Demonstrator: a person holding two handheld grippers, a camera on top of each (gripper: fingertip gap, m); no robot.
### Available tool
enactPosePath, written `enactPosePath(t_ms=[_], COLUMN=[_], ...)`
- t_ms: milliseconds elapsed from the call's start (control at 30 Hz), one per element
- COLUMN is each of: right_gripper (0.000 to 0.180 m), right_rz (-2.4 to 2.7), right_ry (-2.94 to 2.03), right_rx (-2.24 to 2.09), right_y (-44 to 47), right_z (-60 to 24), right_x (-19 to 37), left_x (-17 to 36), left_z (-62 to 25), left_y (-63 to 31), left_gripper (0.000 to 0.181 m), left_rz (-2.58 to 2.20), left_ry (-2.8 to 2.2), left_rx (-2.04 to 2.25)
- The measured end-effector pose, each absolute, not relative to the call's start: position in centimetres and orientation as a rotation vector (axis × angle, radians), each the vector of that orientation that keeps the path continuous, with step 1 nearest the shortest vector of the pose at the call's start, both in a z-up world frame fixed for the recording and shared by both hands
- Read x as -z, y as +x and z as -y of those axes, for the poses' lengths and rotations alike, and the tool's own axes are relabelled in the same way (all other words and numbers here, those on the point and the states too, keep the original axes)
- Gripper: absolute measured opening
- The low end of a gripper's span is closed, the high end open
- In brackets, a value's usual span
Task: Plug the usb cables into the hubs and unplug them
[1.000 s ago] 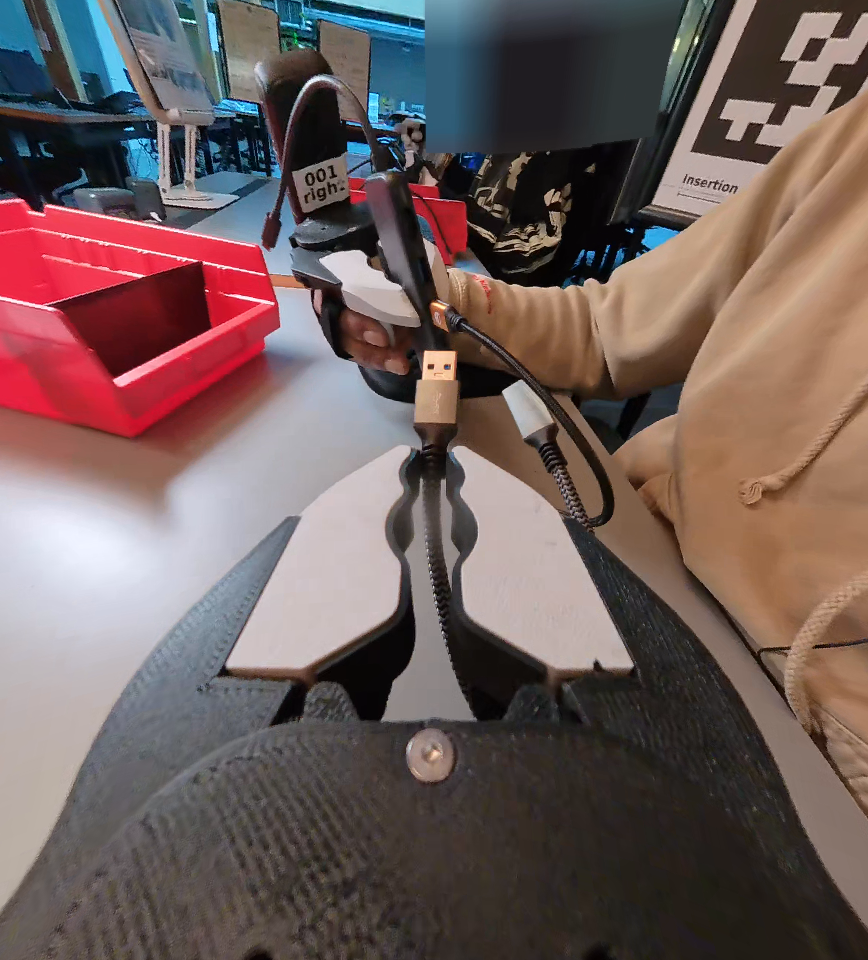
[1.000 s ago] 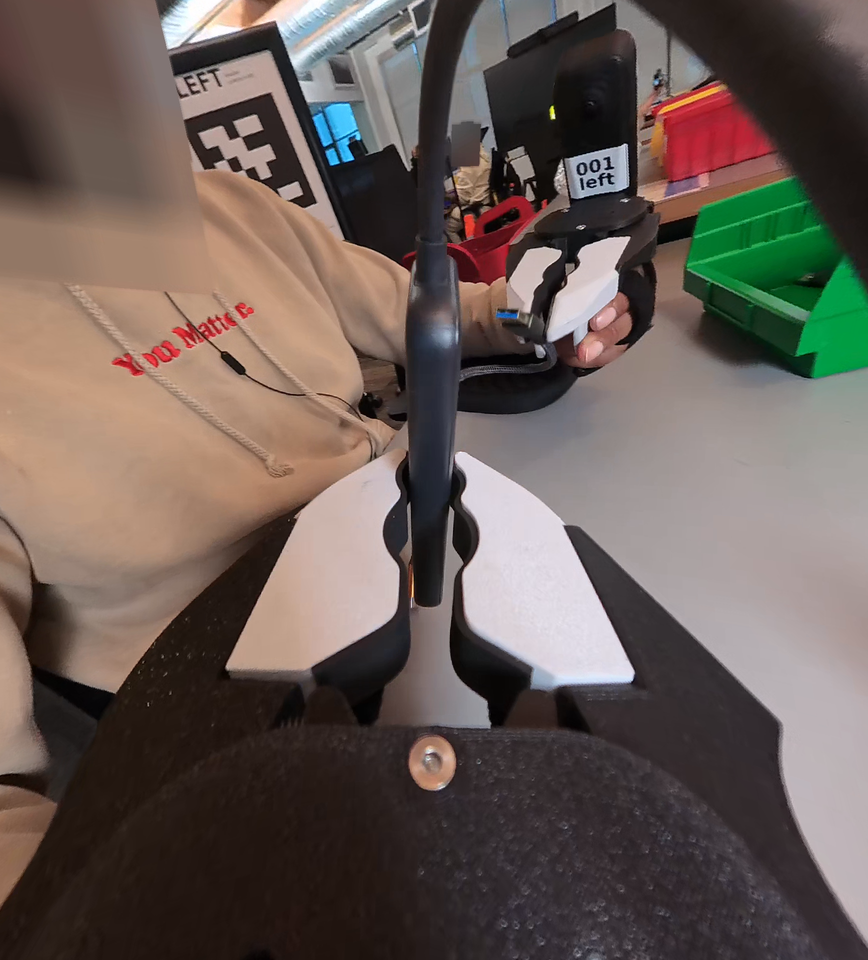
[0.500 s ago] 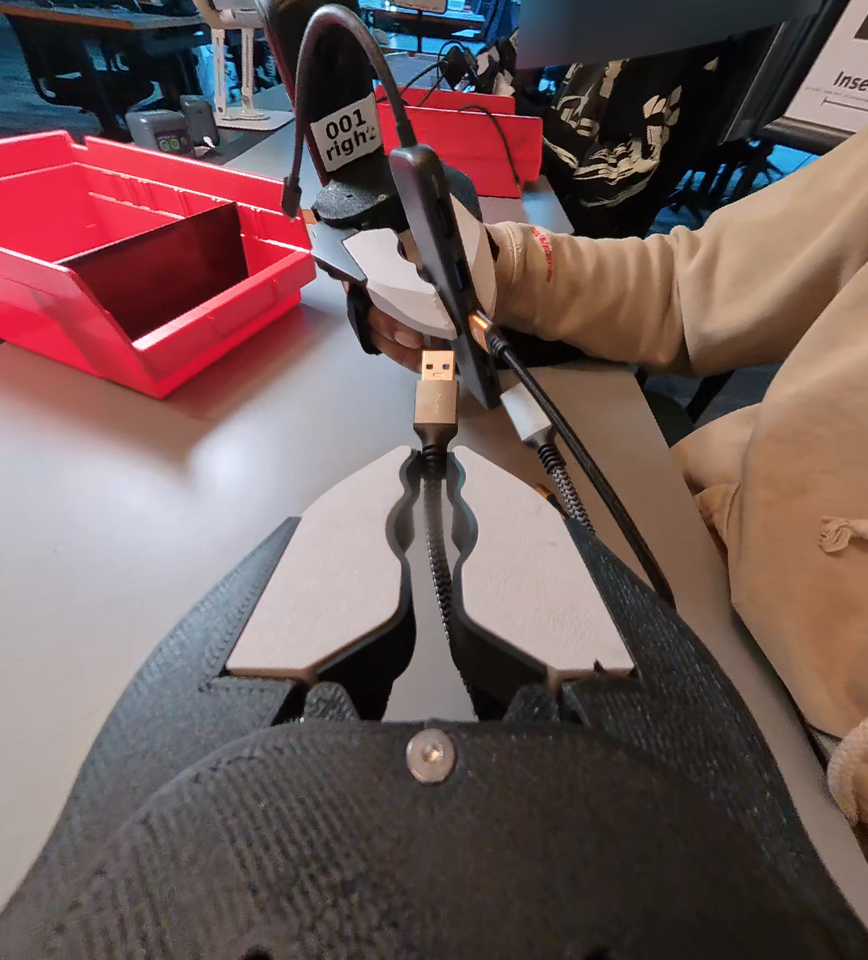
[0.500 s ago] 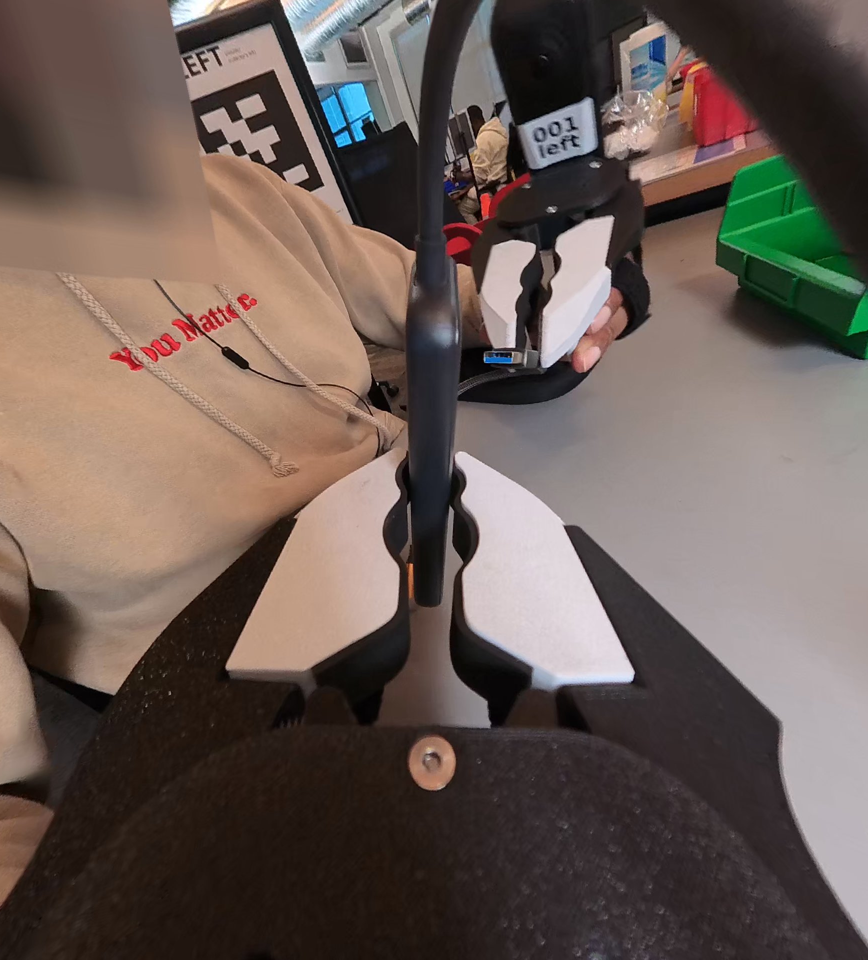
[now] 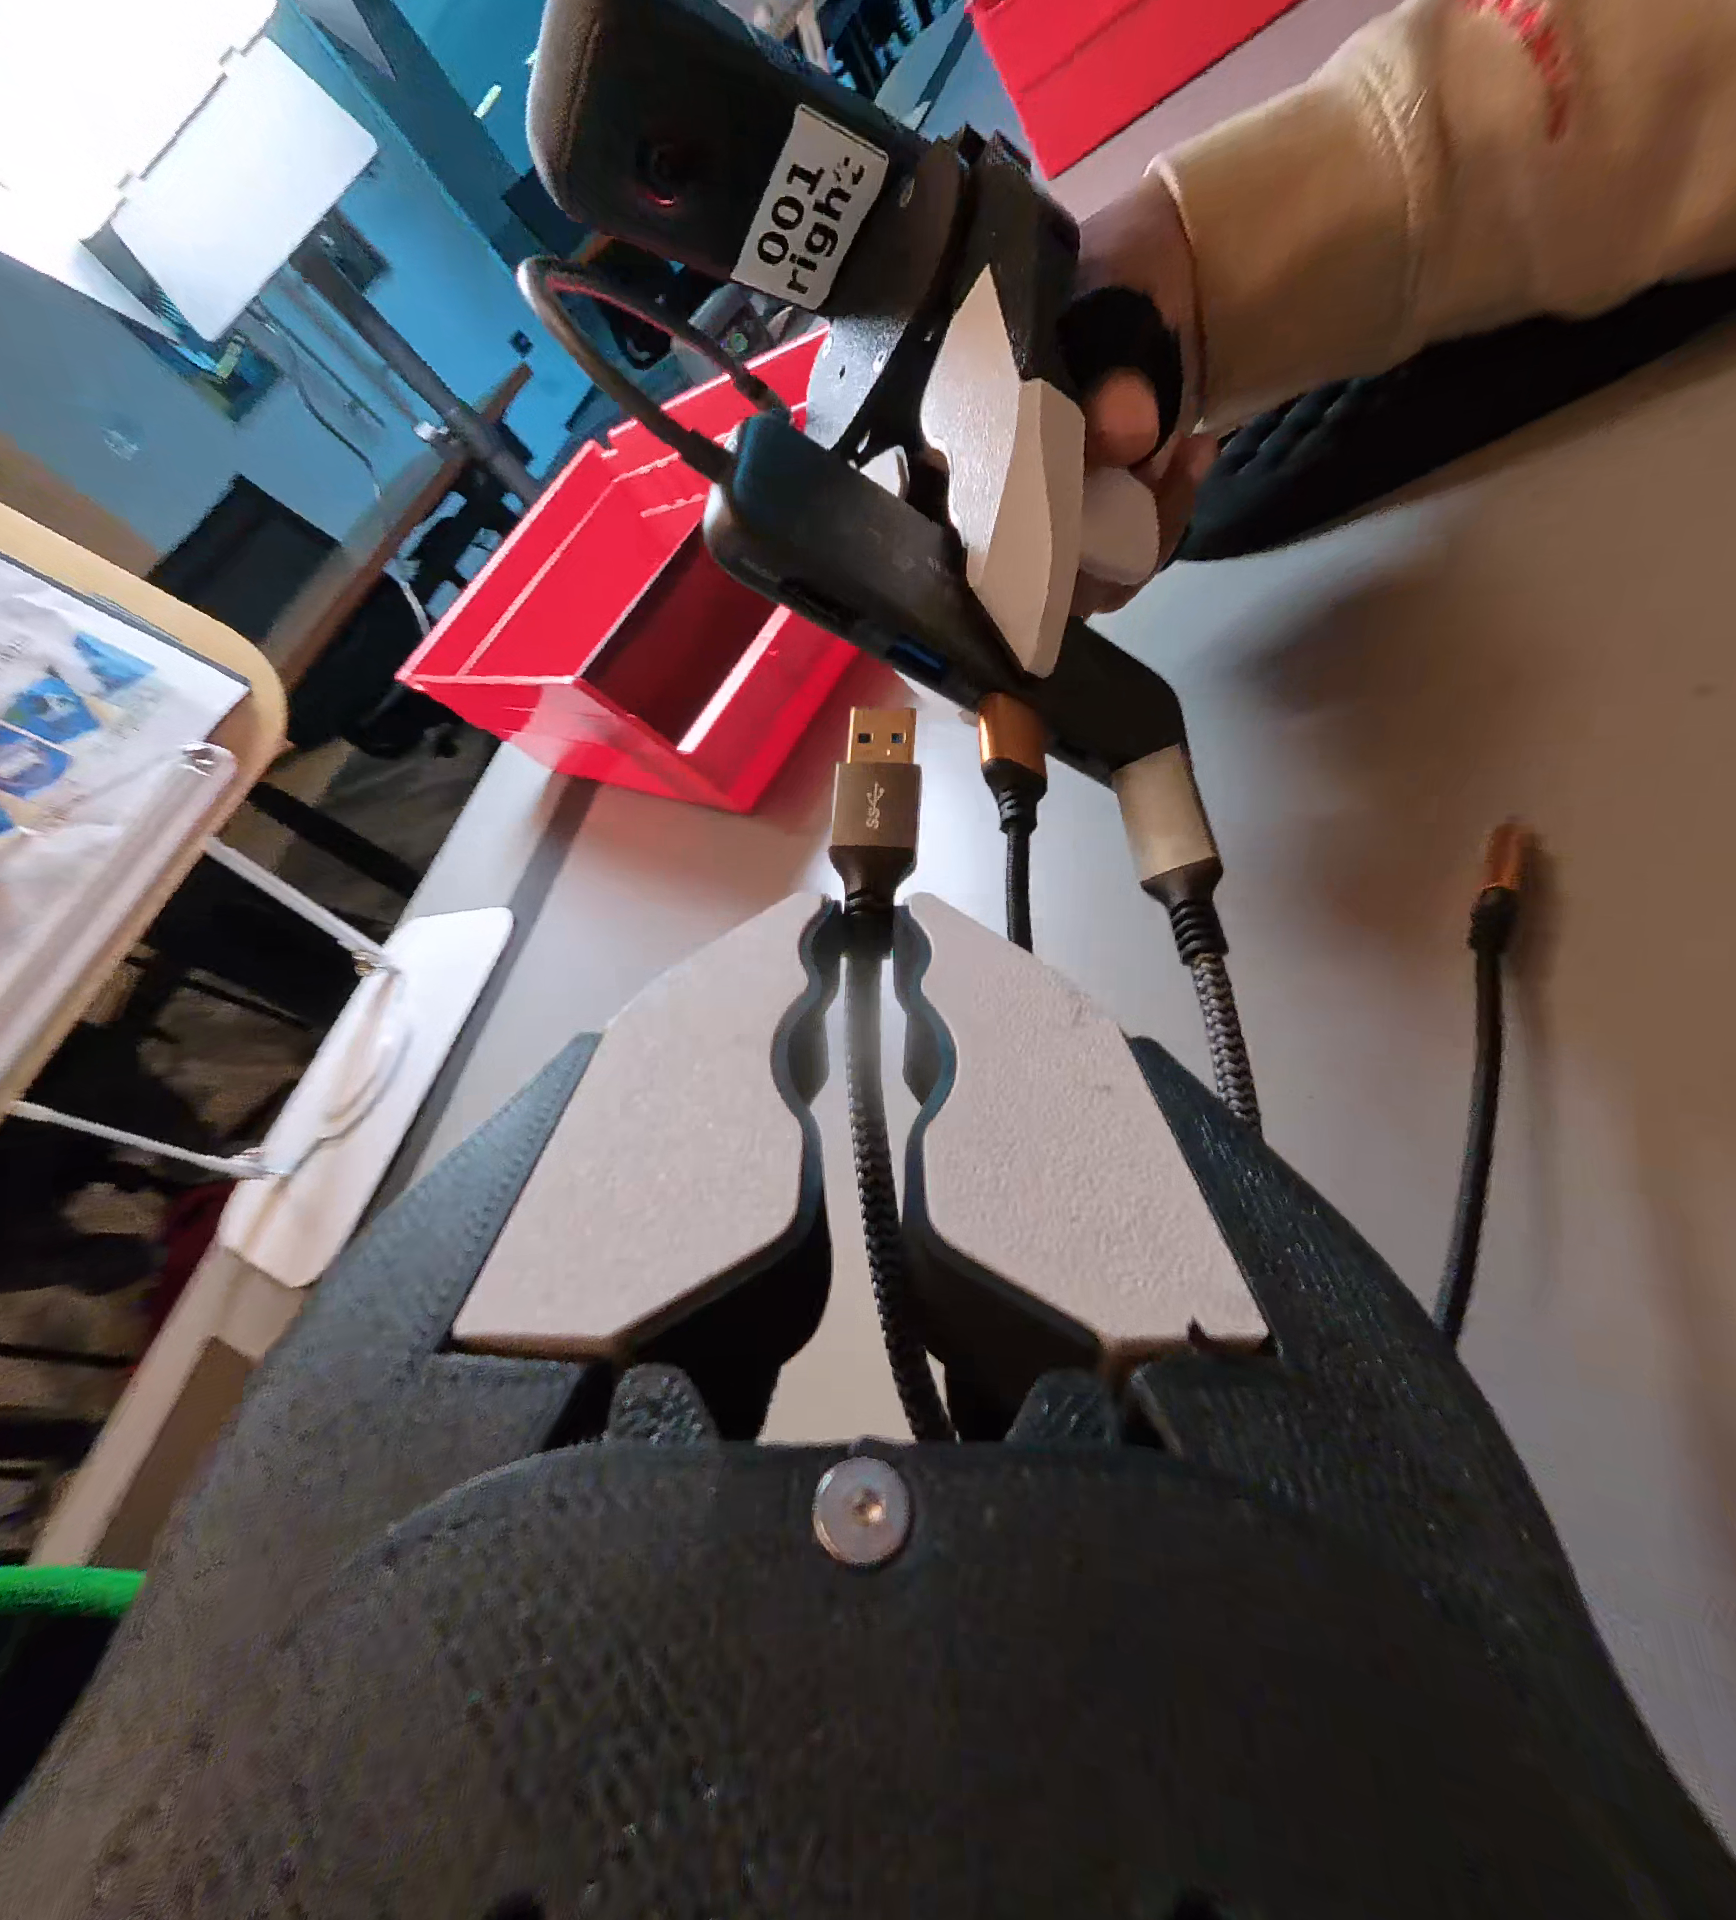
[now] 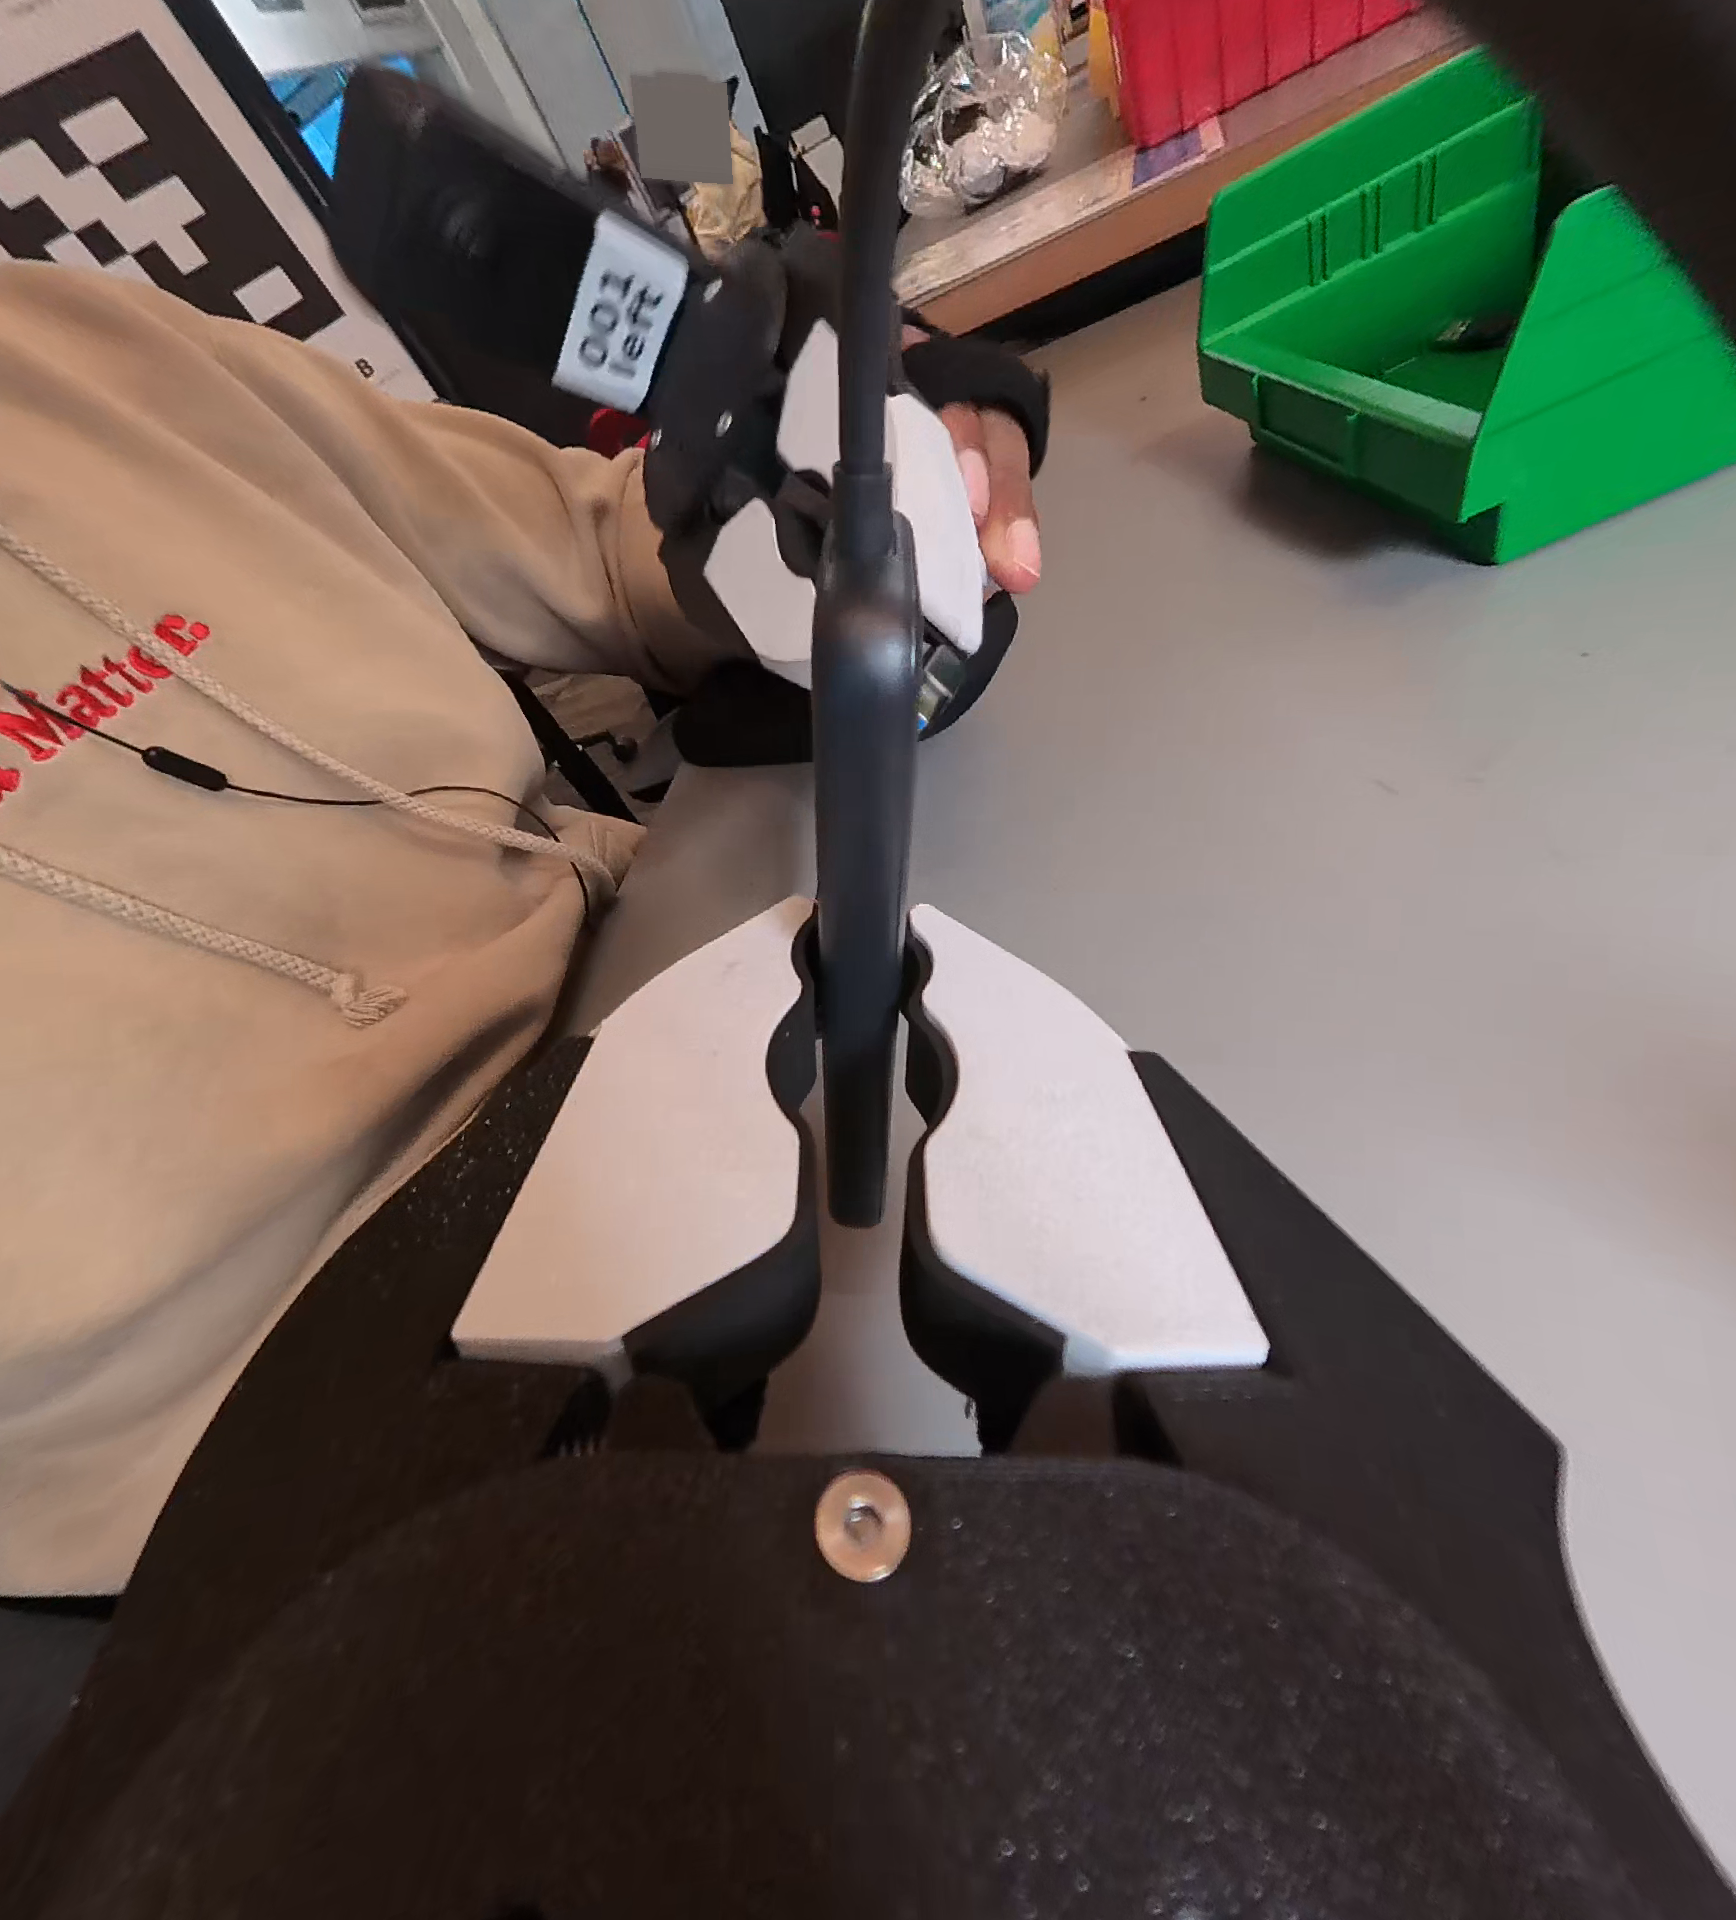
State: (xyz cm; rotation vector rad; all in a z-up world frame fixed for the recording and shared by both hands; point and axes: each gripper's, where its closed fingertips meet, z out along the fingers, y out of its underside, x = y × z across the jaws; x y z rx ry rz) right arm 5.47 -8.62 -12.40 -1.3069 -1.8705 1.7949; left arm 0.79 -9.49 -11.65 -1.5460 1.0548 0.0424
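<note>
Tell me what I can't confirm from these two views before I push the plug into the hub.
- Left wrist view: the right gripper covers part of the hub, so further ports are hidden.
- Right wrist view: the hub is edge-on and blocks the USB plug held by the left gripper; alignment unreadable.
- Left wrist view: the two plugged cables pass behind the left gripper's fingers.

- My left gripper point(image 5: 862, 914) has matt grey fingers point(image 5: 656, 1143) that look like plastic, on a rough, grainy black body.
- The USB plug point(image 5: 876, 774) I see has a shiny metal tip, a brushed bronze-grey shell and a braided cloth-like cable point(image 5: 879, 1164).
- The hub point(image 6: 862, 790) looks like smooth dark plastic with a soft sheen.
- The tabletop point(image 6: 1363, 883) is smooth, matt grey.
- The red bin point(image 5: 573, 665) and green bin point(image 6: 1446, 343) are glossy plastic.
- The hoodie sleeve point(image 5: 1446, 187) is soft beige cloth.
</note>
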Motion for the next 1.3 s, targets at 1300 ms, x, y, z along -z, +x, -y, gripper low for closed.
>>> enactPosePath(t_ms=[1300], right_gripper=[0.011], right_rz=[2.133], right_ry=[-1.089], right_rx=[-1.628], right_y=[8.2], right_z=[10.3], right_x=[13.4], left_x=[17.4], left_z=[13.6], left_y=[2.5], left_gripper=[0.000], left_rz=[-0.718], left_ry=[-2.112], left_rx=[1.638])
